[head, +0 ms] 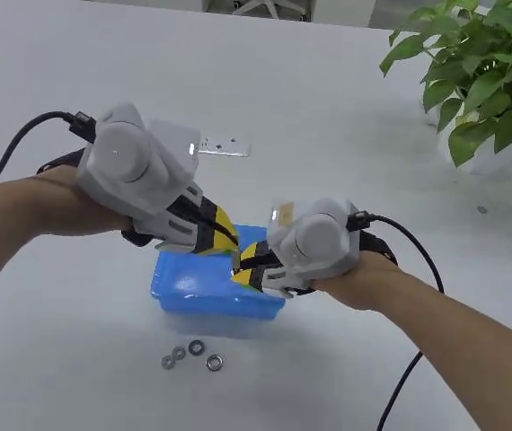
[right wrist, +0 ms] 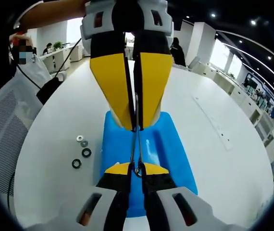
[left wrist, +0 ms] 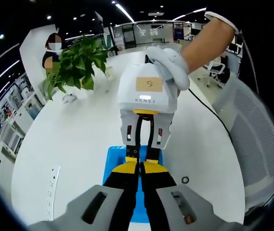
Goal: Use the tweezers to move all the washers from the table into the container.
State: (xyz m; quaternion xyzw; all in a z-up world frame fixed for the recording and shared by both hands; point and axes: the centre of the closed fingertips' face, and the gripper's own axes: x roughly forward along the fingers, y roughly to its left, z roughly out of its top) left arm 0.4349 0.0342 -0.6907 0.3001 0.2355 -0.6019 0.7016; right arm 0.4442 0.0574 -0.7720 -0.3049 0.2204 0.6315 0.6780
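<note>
Left gripper (right wrist: pixel 136 126) and right gripper (right wrist: pixel 137 168) clamp tweezers (right wrist: pixel 136 147) over container (right wrist: pixel 173 154), mid-frame. Tweezers nearly closed; load cannot be told. Washers (head: pixel 196 347) lower centre, head view.

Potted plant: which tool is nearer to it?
Right. The right tool is over the blue container, toward the plant; the left tool meets it from the far side.

White table (head: pixel 328 99). Blue container (head: pixel 204 289) near centre, four washers (head: pixel 193 353) clustered just nearer. Potted plant (head: pixel 476 72) far right. Flat white strip (head: pixel 225 146) far centre.
</note>
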